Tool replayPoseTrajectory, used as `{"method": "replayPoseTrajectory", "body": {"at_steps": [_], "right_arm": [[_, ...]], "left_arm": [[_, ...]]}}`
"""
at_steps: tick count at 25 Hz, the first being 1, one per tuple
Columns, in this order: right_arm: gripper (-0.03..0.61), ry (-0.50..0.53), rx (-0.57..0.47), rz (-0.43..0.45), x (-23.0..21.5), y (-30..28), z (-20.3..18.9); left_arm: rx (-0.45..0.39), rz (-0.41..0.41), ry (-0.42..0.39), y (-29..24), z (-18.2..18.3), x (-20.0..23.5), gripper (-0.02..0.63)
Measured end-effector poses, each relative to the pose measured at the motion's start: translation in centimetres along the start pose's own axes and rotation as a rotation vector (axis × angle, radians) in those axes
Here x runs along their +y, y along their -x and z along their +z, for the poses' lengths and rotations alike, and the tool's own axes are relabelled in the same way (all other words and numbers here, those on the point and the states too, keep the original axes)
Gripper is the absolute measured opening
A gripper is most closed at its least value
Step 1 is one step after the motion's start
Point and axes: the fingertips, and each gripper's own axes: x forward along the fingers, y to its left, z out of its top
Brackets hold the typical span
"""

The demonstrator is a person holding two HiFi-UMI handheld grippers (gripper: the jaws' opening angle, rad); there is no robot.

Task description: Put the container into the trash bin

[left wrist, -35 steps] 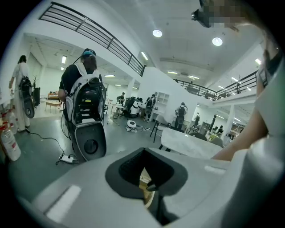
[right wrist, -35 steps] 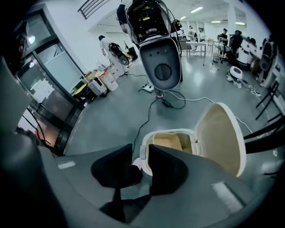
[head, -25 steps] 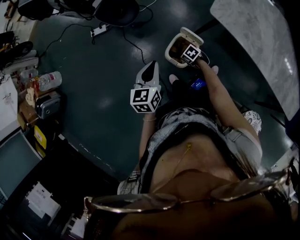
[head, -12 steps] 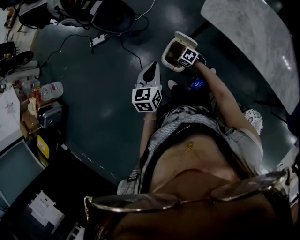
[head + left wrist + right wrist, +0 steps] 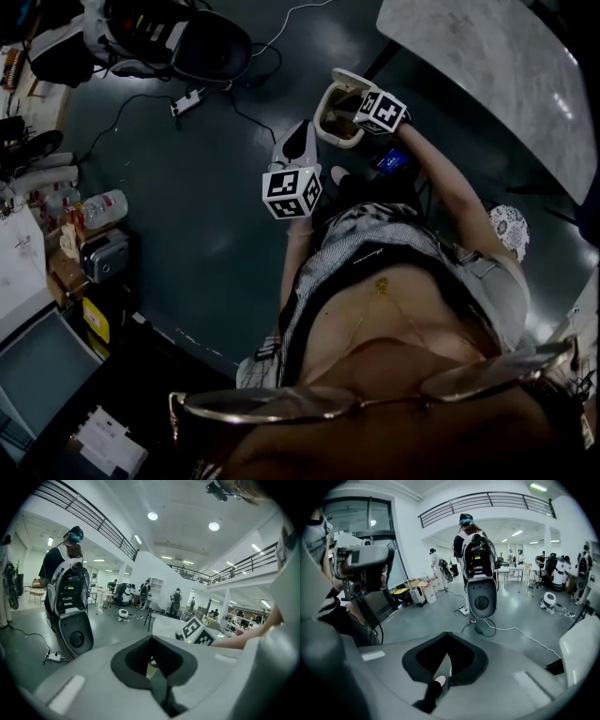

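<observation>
The right gripper (image 5: 367,108) has slid from over the mouth of the trash bin (image 5: 323,122) to its right rim, jaws closed on nothing. The left gripper (image 5: 300,141), just near of the bin, is likewise closed and empty. Only the cubes' square markers show; no lettering is legible. The container (image 5: 343,124) seems to be the brownish mass inside the bin, too dim to confirm. The floor (image 5: 187,206) is dark and glossy, and a pale table (image 5: 487,66) stands far right.

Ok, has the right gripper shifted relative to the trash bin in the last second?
Yes. In the head view the right gripper has moved rightward, from over the middle of the trash bin opening to its right rim.
</observation>
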Motion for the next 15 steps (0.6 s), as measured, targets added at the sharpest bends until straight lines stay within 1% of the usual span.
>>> {"method": "replayPoseTrajectory", "body": {"at_steps": [4, 9, 12, 15], "right_arm": [[0.026, 0.030, -0.108, -0.052, 0.7, 4.2, 3.3], [0.026, 0.049, -0.276, -0.150, 2.0, 10.4, 6.9], [0.026, 0.051, -0.352, -0.220, 2.9, 13.4, 8.2], [0.026, 0.033, -0.402, -0.288, 3.7, 15.5, 8.5]], "left_arm": [[-0.020, -0.023, -0.007, -0.8, 1.1, -0.5, 0.002], [-0.031, -0.077, -0.011, -1.9, 2.0, -1.8, 0.001], [-0.051, -0.112, -0.017, -2.1, 2.8, -2.9, 0.000], [-0.073, -0.144, -0.028, -1.9, 3.4, -4.1, 0.000]]}}
